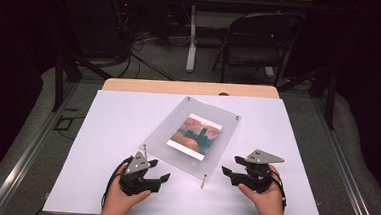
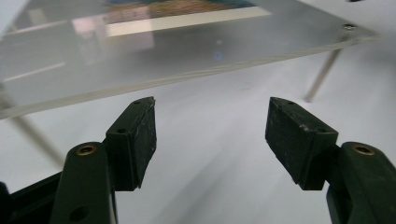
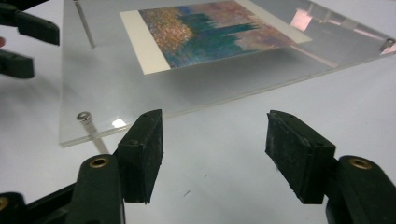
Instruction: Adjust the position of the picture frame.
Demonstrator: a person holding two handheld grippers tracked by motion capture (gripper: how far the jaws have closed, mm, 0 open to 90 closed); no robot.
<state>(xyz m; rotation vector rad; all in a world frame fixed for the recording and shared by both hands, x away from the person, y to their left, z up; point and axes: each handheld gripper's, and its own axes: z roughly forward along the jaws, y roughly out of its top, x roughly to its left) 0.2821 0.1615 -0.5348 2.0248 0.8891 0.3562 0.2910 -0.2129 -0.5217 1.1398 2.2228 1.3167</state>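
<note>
A clear acrylic frame [image 1: 201, 108] stands on thin metal legs [image 1: 204, 181] in the middle of the white table top. Inside it lies a picture [image 1: 195, 134] in orange, pink and teal. My left gripper [image 1: 158, 169] rests at the frame's near left corner, open and holding nothing. In the left gripper view the frame's edge [image 2: 187, 51] hangs just beyond the spread pads [image 2: 140, 135]. My right gripper [image 1: 230, 166] sits at the near right corner, also open. The right gripper view looks across the frame [image 3: 107, 93] and picture [image 3: 210, 30], with the left gripper [image 3: 23, 42] at the far side.
The white sheet [image 1: 112, 128] covers a wooden table whose far edge [image 1: 189, 88] shows. Beyond it stand a black folding chair [image 1: 258, 39] and another table's leg [image 1: 193, 37], with cables on the floor. A hand holds each gripper at the near edge.
</note>
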